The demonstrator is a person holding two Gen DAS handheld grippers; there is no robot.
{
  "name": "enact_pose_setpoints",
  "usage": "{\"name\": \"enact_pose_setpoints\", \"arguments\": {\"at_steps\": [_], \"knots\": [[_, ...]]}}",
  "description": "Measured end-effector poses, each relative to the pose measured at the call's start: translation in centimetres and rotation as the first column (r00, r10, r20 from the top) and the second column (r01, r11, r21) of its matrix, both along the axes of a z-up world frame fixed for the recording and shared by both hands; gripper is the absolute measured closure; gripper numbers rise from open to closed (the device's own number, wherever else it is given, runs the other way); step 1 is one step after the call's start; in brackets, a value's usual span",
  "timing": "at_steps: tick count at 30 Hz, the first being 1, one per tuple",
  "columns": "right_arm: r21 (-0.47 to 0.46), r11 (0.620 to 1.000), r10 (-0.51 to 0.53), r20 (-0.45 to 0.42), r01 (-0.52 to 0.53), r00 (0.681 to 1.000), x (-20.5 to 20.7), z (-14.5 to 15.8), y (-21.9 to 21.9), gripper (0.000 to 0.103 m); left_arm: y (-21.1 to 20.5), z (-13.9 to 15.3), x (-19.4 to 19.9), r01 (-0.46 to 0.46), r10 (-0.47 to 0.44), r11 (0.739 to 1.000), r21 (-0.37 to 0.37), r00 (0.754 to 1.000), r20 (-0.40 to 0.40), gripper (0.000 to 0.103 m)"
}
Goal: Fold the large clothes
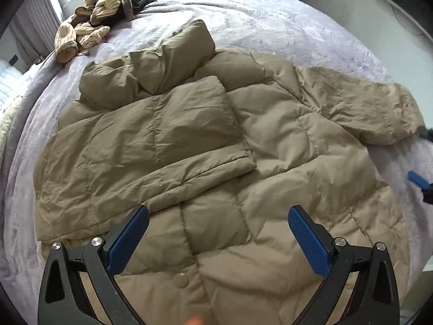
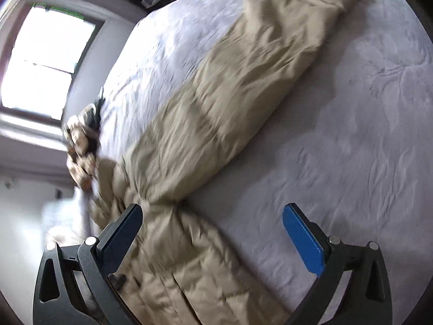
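Observation:
A large tan puffer jacket (image 1: pixel 216 149) lies spread on a pale lilac bed (image 1: pixel 270 21). One sleeve (image 1: pixel 151 140) is folded across its front; the other sleeve (image 1: pixel 365 108) stretches out to the right. My left gripper (image 1: pixel 218 216) is open and empty, hovering over the jacket's lower front near a snap button (image 1: pixel 181 280). My right gripper (image 2: pixel 212 216) is open and empty, above the outstretched sleeve (image 2: pixel 216 103) where it meets the body; it also shows in the left wrist view (image 1: pixel 422 184) at the right edge. The right wrist view is motion-blurred.
A heap of striped beige and dark clothes (image 1: pixel 97 19) lies at the bed's far left corner, also blurred in the right wrist view (image 2: pixel 84 146). A bright window (image 2: pixel 46 59) is in the wall beyond. Bare bedcover (image 2: pixel 351 135) lies right of the sleeve.

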State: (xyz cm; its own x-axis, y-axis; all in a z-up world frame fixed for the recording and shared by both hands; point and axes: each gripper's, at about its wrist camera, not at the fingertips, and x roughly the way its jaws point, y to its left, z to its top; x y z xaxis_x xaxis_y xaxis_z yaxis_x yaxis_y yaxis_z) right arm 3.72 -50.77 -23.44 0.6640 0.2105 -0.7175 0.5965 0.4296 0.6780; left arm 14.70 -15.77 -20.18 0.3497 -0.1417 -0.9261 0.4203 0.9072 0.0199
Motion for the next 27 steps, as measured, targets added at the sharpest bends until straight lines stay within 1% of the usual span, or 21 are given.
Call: {"name": "enact_pose_setpoints", "arguments": {"at_steps": [2,4,5,7,11,15,19,22,23,24,25,26,27], "knots": [[0.002,0.999,-0.048,0.001,0.048,0.999,-0.2,-0.3,-2.0,0.0,-0.5,-0.3,0.2,-0.001,0.001,1.0,-0.002,1.0,-0.024,0.0],[0.026,0.996,-0.085,0.015,0.085,0.996,-0.3,-0.8,-3.9,0.0,-1.0,-0.7,0.4,0.012,-0.014,0.999,-0.032,0.997,-0.07,0.0],[0.047,0.994,-0.097,0.024,0.095,0.995,-0.3,-1.0,-4.7,0.0,-1.2,-0.7,0.5,0.005,-0.008,0.999,-0.039,0.997,-0.08,0.0],[0.122,0.985,-0.132,0.053,0.125,0.99,0.1,-2.1,-6.8,0.0,-1.5,-0.7,0.4,0.004,-0.009,0.998,-0.058,0.995,-0.095,0.0],[0.218,0.957,-0.218,0.104,0.192,0.97,0.6,-3.7,-10.3,0.0,-2.4,-0.2,0.1,0.001,-0.008,0.997,-0.08,0.996,-0.092,0.0],[0.339,0.906,-0.325,0.177,0.253,0.929,1.9,-5.2,-13.0,0.0,-3.6,0.0,0.2,0.001,-0.008,0.997,-0.08,0.997,-0.082,0.0],[0.396,0.882,-0.363,0.229,0.255,0.903,3.7,-5.5,-14.7,0.0,-3.7,0.2,0.4,-0.013,0.005,0.996,-0.091,0.996,-0.093,0.0],[0.414,0.876,-0.368,0.238,0.249,0.899,5.1,-5.1,-15.2,0.001,-3.2,0.4,0.4,-0.018,0.011,0.996,-0.092,0.996,-0.084,0.0],[0.421,0.873,-0.367,0.232,0.247,0.901,5.4,-5.1,-15.4,0.008,-3.0,0.5,0.3,-0.019,0.012,0.996,-0.09,0.997,-0.08,0.0],[0.433,0.869,-0.362,0.22,0.241,0.906,5.4,-5.2,-15.6,0.029,-2.8,0.7,0.3,-0.02,0.014,0.996,-0.088,0.997,-0.073,0.0],[0.463,0.856,-0.359,0.212,0.231,0.909,5.6,-5.5,-15.5,0.041,-2.6,0.8,0.4,-0.024,0.018,0.996,-0.086,0.997,-0.068,0.0],[0.494,0.841,-0.366,0.217,0.221,0.905,5.5,-5.7,-15.5,0.056,-2.3,1.0,0.4,-0.028,0.023,0.996,-0.084,0.998,-0.065,0.0],[0.533,0.818,-0.386,0.235,0.214,0.892,5.4,-6.0,-15.5,0.064,-2.1,1.1,0.5,-0.033,0.028,0.996,-0.083,0.998,-0.061,0.0]]}}
